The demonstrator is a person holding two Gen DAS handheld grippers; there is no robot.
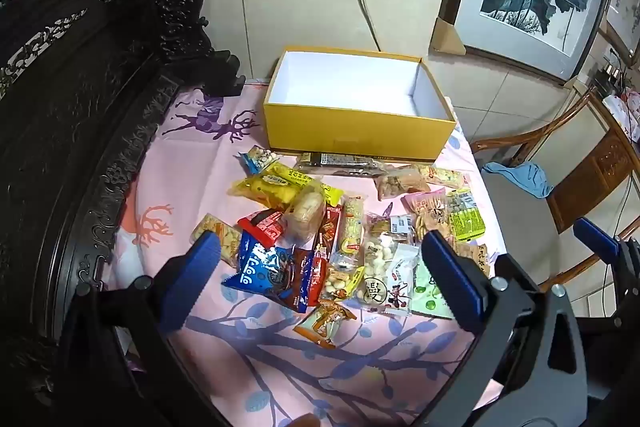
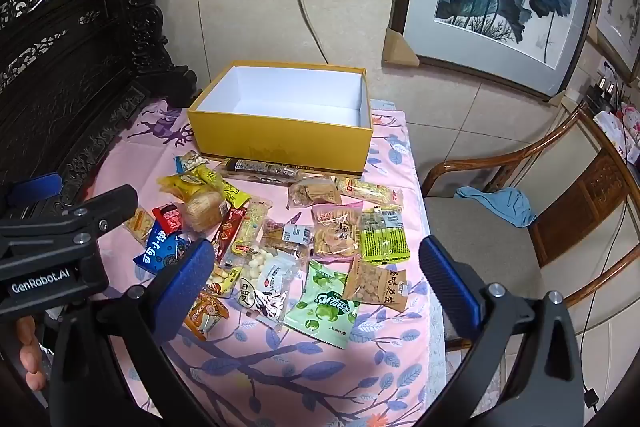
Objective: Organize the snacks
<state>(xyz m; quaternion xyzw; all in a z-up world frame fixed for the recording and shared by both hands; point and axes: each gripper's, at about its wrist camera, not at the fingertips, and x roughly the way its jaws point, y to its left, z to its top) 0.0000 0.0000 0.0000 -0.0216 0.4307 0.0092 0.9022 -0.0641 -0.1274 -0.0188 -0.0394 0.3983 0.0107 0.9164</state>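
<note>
Overhead, both grippers (image 1: 320, 267) (image 2: 316, 267) (agape) downtilted.

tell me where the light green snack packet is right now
In the right wrist view the light green snack packet lies on the tablecloth at the pile's near edge, beside the brown peanut packet.

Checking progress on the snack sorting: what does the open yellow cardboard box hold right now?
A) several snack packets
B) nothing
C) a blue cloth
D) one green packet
B: the open yellow cardboard box shows only its bare white inside, while the snack packets lie on the pink cloth before it.
</note>
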